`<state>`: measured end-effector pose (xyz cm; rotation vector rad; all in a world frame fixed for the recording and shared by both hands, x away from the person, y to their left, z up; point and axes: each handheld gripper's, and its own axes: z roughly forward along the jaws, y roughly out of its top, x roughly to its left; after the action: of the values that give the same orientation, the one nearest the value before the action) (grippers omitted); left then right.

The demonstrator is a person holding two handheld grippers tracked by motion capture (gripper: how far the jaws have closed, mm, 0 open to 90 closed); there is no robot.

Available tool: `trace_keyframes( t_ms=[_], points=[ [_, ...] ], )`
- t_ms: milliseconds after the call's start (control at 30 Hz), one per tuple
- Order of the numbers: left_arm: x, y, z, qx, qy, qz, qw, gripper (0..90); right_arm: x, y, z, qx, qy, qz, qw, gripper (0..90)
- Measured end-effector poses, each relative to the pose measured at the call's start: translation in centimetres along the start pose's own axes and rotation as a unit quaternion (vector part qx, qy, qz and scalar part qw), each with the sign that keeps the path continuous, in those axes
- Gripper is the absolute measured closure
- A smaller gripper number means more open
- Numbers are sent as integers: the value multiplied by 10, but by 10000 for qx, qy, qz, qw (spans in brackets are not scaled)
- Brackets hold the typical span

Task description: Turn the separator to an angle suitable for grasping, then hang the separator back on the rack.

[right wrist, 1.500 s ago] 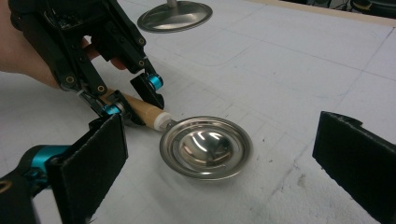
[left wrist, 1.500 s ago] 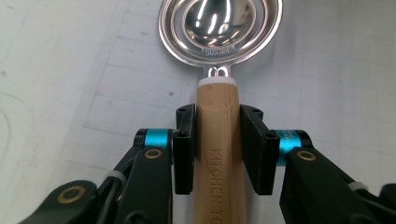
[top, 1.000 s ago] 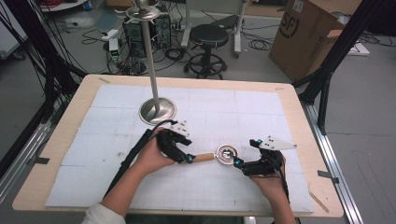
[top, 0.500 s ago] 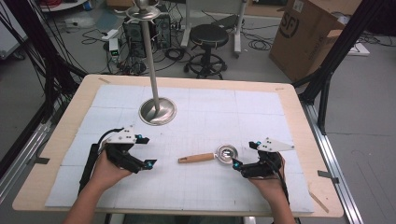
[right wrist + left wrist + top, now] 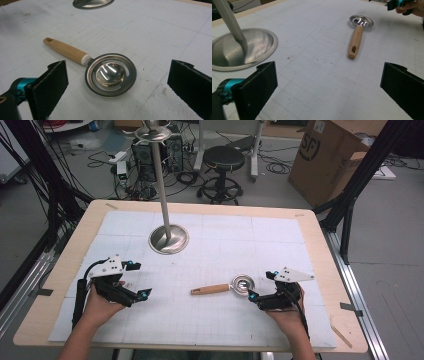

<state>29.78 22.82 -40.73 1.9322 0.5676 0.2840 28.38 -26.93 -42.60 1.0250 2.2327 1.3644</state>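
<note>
A metal skimmer spoon [image 5: 243,284] with a wooden handle [image 5: 210,289] lies flat on the white mat, its handle pointing left. My right gripper [image 5: 260,285] stands open just right of the round head [image 5: 111,73], which lies between and slightly ahead of its jaws. My left gripper [image 5: 139,280] is open at the mat's left, well apart from the handle's end [image 5: 352,52], with nothing between its jaws. In the left gripper view the right gripper [image 5: 398,3] shows at the top right.
A metal stand with a round base [image 5: 169,239] and a tall pole [image 5: 161,175] stands at the back middle of the mat. The white gridded mat [image 5: 280,240] covers a wooden table [image 5: 65,270]. A cardboard box [image 5: 325,155] and a stool [image 5: 224,157] stand on the floor beyond.
My left gripper has left the spoon's handle and drawn back to the left, open. The spoon lies where it was. The right gripper has stayed put.
</note>
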Motion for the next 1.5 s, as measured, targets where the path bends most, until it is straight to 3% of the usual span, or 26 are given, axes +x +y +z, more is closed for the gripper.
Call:
trace_keyframes(
  t_ms=[500, 700, 967, 1067, 1133, 1400, 1500],
  points=[
    [2, -2, 3, 61, 25, -6, 10000, 16, 3, 1, -1, 34, -7, -47, 10000, 18],
    [2, -1, 1, 59, 42, -9, 10000, 17, 9, 8, 0, 70, 12, -192, 9998, 23],
    [1, -1, 3, 84, 10, 59, 9999, 17, 15, 26, 5, 406, 10, -509, 9979, 61],
    [1, -1, 3, 211, 72, 145, 9996, 17, 17, 35, 12, 607, 34, -692, 9958, 75],
    [1, -1, 2, 227, 84, 164, 9996, 17, 18, 41, 17, 749, 121, -853, 9935, 155],
    [1, -1, 2, 235, 84, 165, 9996, 17, 29, 63, 38, 1291, 310, -1367, 9817, 200],
    [1, -1, 1, 234, 78, 175, 9995, 17, 32, 69, 43, 1476, 403, -1608, 9751, 239]
  ],
)
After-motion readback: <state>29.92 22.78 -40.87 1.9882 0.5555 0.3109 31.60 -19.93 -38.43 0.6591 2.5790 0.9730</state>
